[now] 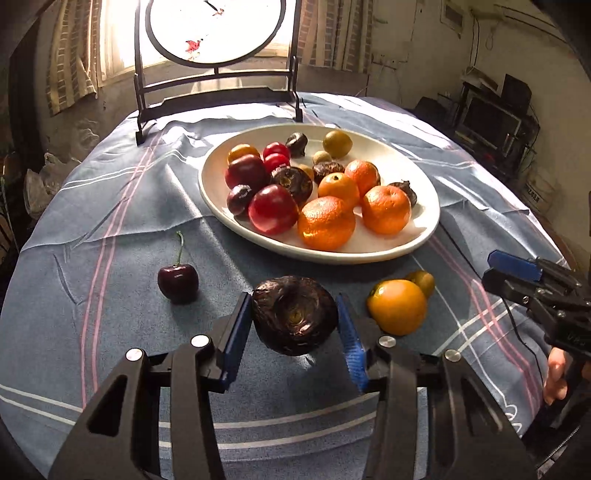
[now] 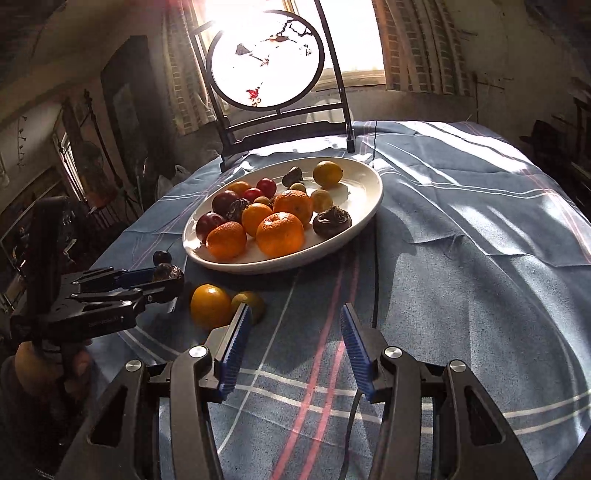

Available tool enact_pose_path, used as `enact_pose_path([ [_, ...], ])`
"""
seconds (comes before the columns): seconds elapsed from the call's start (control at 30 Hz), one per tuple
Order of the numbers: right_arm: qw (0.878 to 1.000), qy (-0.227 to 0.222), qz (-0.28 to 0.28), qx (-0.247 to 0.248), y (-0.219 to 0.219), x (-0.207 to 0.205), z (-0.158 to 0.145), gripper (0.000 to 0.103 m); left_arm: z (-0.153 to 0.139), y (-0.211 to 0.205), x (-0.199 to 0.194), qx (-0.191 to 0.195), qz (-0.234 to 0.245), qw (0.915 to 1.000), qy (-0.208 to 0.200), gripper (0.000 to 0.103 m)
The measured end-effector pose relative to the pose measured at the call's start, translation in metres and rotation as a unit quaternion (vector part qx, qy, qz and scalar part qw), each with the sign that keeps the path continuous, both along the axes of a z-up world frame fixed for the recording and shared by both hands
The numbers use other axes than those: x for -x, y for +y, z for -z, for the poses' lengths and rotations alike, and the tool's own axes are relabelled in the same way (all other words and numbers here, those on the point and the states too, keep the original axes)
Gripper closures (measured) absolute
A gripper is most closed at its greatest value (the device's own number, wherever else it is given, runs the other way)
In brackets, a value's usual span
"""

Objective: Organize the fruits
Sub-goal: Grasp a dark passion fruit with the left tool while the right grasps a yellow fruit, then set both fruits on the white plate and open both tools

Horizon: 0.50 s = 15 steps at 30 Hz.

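Note:
My left gripper is shut on a dark brown water chestnut, held just above the cloth in front of the white oval plate. The plate holds several oranges, red plums, small green fruits and more chestnuts. On the cloth lie a dark cherry, an orange and a small green fruit. My right gripper is open and empty above the cloth, to the right of the orange and green fruit. The left gripper with its chestnut also shows in the right wrist view.
A blue plaid cloth covers the round table. A dark-framed round screen stands at the table's far edge before a bright window. The right gripper shows at the right edge in the left wrist view. Shelves and clutter stand around the room.

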State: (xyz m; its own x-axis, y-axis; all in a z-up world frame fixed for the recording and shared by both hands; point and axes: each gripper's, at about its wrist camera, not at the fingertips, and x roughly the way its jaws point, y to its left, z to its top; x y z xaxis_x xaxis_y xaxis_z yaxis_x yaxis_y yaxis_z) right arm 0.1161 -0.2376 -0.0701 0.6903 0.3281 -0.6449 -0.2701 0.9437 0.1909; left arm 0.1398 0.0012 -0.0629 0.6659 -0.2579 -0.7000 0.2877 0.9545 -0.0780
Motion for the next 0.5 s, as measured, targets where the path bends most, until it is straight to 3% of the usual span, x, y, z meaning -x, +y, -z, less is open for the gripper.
enact_pose_path([
  [0.13, 0.999, 0.026, -0.019, 0.008, 0.018, -0.012, 0.003, 0.055, -0.01, 0.005, 0.014, 0.016, -0.008, 0.9989, -0.043, 0.058],
  [0.33, 0.996, 0.078, -0.034, 0.007, 0.041, -0.039, 0.013, 0.064, -0.011, 0.007, 0.012, 0.024, -0.008, 0.9989, -0.039, 0.058],
  [0.5, 0.995, 0.09, -0.048, 0.01, 0.055, -0.043, 0.014, 0.069, -0.009, 0.009, 0.01, 0.03, -0.005, 0.9989, -0.035, 0.058],
])
